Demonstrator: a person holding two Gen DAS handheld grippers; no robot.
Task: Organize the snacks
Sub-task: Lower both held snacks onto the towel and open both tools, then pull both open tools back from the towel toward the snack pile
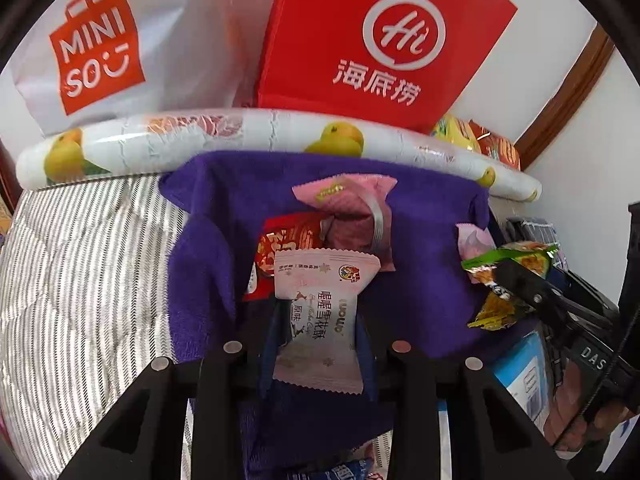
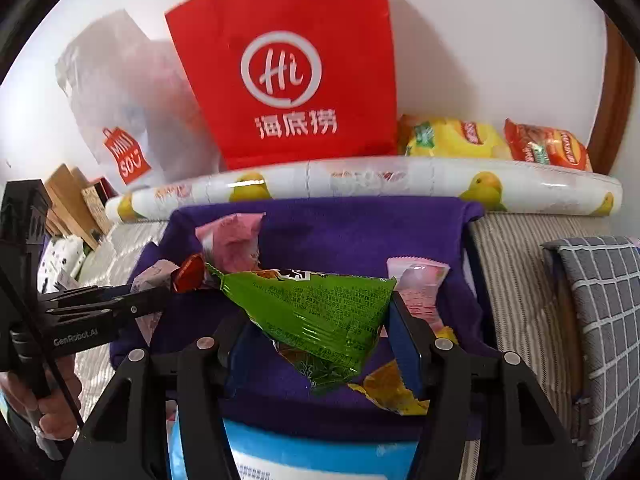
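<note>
My left tool (image 1: 318,320) was closed on a pale pink snack pack (image 1: 320,320), with one finger pressed on each side of it. My right tool (image 2: 320,320) held a green snack bag (image 2: 316,312) between its fingers, squeezed at the sides. Both packs hung over a purple cloth (image 1: 224,216). On the cloth lay a pink packet (image 1: 352,208) and a red packet (image 1: 288,240), touching each other. Another pink packet (image 2: 420,284) lay on the cloth just behind my right tool. The cloth sat on a striped bed cover (image 1: 80,280). A long roll with yellow fruit pictures (image 1: 248,132) lay behind the cloth. Behind the roll stood a red paper bag (image 1: 380,36) and a white bag (image 1: 100,52), side by side. A yellow chip bag (image 2: 452,138) and an orange chip bag (image 2: 548,146) sat to the right of the red one.
</note>
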